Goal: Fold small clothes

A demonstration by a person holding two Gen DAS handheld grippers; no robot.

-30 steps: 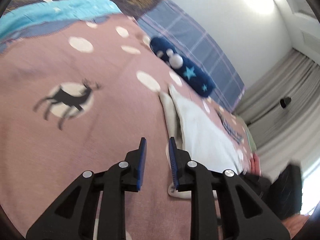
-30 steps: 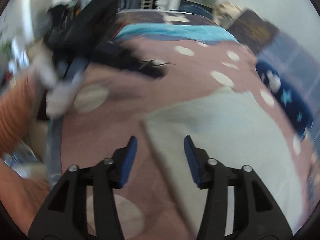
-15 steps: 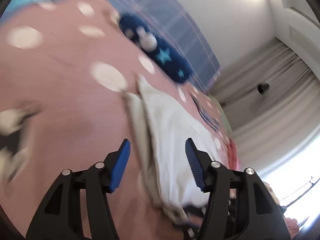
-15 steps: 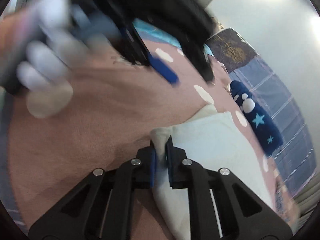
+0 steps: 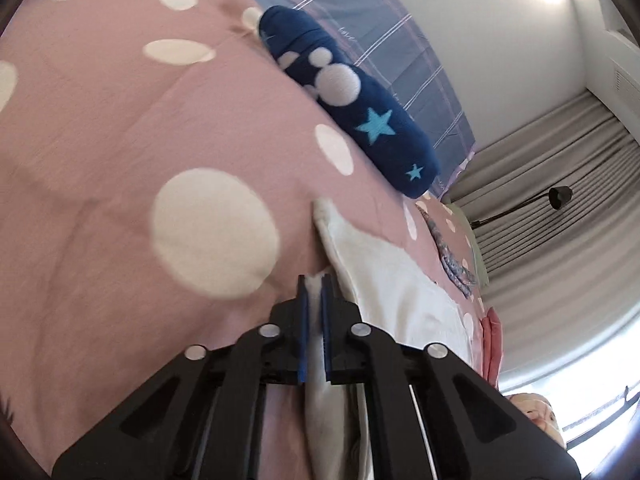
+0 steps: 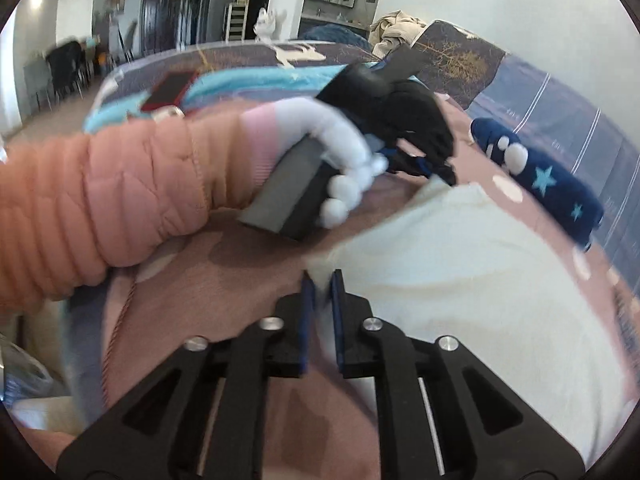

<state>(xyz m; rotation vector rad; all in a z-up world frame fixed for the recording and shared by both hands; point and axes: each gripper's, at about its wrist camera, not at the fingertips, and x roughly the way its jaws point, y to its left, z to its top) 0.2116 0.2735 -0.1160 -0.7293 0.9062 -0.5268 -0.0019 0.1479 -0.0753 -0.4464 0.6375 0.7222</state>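
Observation:
A white garment point(image 5: 400, 292) lies flat on a pink dotted bedspread point(image 5: 120, 128). My left gripper point(image 5: 314, 284) is shut on its edge, and white cloth runs down between the blue pads. The right wrist view shows the same garment point(image 6: 460, 264) spread to the right. My right gripper point(image 6: 320, 278) sits on the garment's near left corner with cloth between its jaws. Those jaws are opening slightly, but the pads still touch the cloth. Across the garment's far corner, a white-gloved hand point(image 6: 344, 160) with an orange sleeve point(image 6: 100, 200) holds the left gripper point(image 6: 438, 172).
A navy plush with stars and white dots point(image 5: 360, 108) lies beyond the garment, against a plaid blue sheet point(image 5: 384, 40). A red phone point(image 6: 170, 90) rests on the far part of the bed. Grey curtains point(image 5: 560, 184) and a black lamp point(image 5: 558, 196) stand to the right.
My left gripper swept right to the garment's edge, opened wide, then shut on it. My right gripper closed onto the near corner, and the gloved hand crossed its view.

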